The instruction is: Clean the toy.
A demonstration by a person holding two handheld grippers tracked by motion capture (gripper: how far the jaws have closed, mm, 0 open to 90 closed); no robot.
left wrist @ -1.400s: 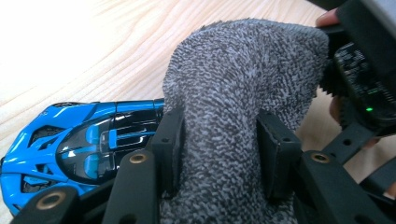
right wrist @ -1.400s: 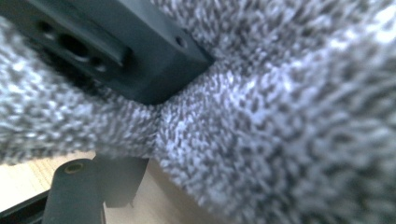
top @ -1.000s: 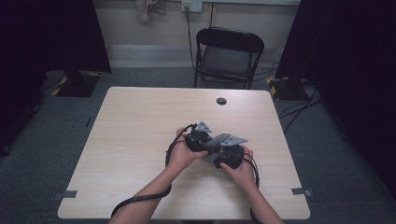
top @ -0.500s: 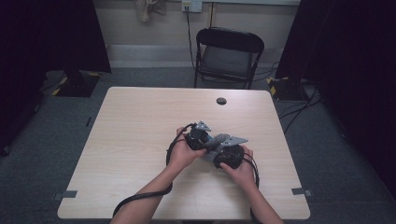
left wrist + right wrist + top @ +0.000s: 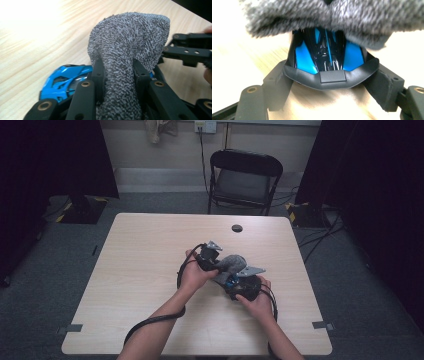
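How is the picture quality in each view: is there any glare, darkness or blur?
High view: evenly lit table, dark surroundings, sharp enough. Left gripper view: strong glare whitens the tabletop at upper left; the grey sock and blue toy car are sharp. Right gripper view: the sock is soft and out of focus, the tabletop overexposed, with reflections on the car.

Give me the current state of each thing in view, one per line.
Grey cloth: bunched, pinched, draped over the car's front.
Blue toy car: clamped at one end, partly under the cloth.
Left gripper: shut on the cloth.
Right gripper: shut on the car.
Folding chair: unfolded, empty.
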